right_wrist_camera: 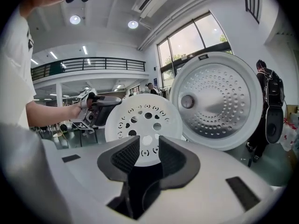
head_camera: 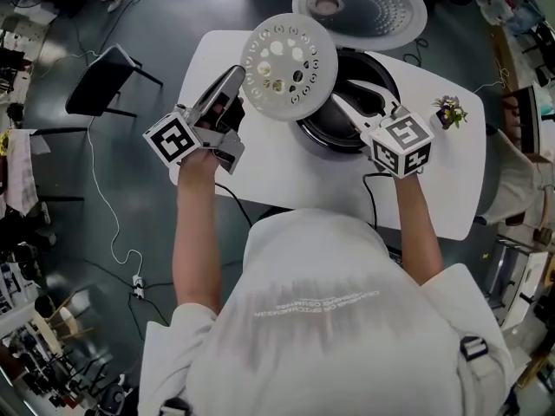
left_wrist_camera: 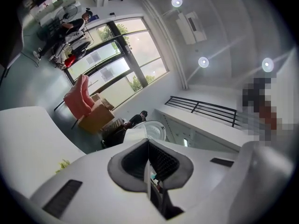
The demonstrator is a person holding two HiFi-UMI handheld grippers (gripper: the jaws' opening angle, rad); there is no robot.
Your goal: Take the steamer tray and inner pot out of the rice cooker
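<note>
Steamer tray (head_camera: 289,68): white round disc with holes, held up off the surface by its left edge. In the head view it overlaps the left rim of the rice cooker (head_camera: 392,83). In the right gripper view (right_wrist_camera: 140,118) it shows its perforated face in front of the open lid.

Left tongs (head_camera: 236,74): closed tight on the thin edge of the steamer tray. In the left gripper view (left_wrist_camera: 149,146) the pads meet with only a sliver of white between them.

Right tongs (head_camera: 351,98): jaws standing wide with nothing pressed between the pads (right_wrist_camera: 144,146). They reach over the right side of the cooker's mouth, and I cannot tell whether they touch it.

Inner pot (head_camera: 334,128): dark, seated inside the rice cooker, not lifted out.

Lid (head_camera: 360,7): swung open behind the cooker, its dimpled metal inside facing the person (right_wrist_camera: 217,99).

Surface (head_camera: 277,176): white, rounded at the corners. It carries the cooker at its far middle and a small potted plant (head_camera: 449,111) near the right end.

Chair (head_camera: 104,81): dark, on the floor well to the left of the surface.
</note>
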